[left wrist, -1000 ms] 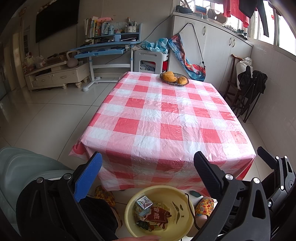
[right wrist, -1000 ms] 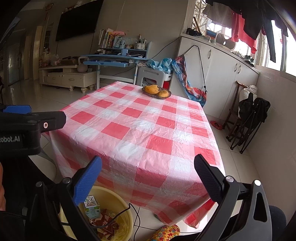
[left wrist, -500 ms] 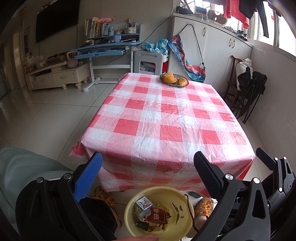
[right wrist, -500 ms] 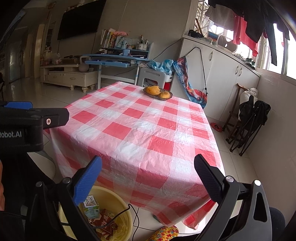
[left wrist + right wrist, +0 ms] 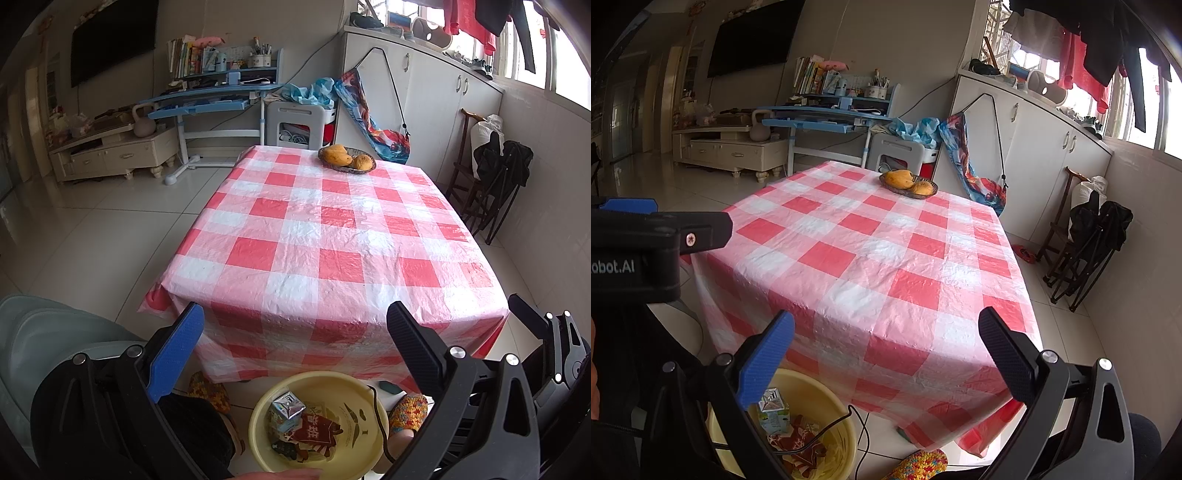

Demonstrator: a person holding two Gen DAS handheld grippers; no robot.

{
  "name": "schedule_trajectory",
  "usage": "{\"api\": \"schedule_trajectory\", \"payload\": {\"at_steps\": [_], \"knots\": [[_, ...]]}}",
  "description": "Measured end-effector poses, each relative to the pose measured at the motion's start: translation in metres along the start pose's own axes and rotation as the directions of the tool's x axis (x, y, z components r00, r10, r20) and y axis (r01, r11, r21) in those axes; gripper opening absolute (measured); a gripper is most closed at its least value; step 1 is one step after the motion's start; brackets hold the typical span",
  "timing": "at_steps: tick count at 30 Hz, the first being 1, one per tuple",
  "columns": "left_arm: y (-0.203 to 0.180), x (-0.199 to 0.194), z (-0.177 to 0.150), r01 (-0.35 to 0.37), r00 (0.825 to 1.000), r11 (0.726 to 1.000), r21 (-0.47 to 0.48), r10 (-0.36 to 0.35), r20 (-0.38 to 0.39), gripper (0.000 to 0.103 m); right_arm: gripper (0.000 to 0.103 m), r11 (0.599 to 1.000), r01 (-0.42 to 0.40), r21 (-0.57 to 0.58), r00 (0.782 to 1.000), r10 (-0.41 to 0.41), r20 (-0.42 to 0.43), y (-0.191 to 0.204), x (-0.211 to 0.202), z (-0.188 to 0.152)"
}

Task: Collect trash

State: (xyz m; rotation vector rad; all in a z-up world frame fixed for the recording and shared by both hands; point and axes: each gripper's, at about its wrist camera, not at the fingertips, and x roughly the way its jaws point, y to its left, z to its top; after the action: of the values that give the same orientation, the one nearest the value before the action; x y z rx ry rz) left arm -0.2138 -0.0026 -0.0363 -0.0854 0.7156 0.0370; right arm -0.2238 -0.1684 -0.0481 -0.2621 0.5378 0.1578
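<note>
left gripper agape | trash in basin below

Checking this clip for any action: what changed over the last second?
Almost nothing. The right wrist view drifted slightly, so the table sits a little differently in frame. Both grippers, left gripper and right gripper, stayed open and empty; trash stayed in the yellow basin.
</note>
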Motion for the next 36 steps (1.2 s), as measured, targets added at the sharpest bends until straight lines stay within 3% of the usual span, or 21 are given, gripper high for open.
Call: {"api": "schedule_trajectory", "payload": {"at_steps": [32, 36], "knots": [[0.005, -0.008, 0.005, 0.006, 0.999, 1.000, -0.015, -0.005, 0.048, 0.096, 0.095, 1.000, 0.013, -0.018, 1.000, -0.013, 0.004, -0.006, 0.000, -0.003], [0.009, -0.003, 0.005, 0.013, 1.000, 1.000, -0.024, -0.013, 0.021, 0.096, 0.095, 0.999, 0.020, -0.026, 1.000, -0.020, 0.008, -0.007, -0.001, -0.003]]}}
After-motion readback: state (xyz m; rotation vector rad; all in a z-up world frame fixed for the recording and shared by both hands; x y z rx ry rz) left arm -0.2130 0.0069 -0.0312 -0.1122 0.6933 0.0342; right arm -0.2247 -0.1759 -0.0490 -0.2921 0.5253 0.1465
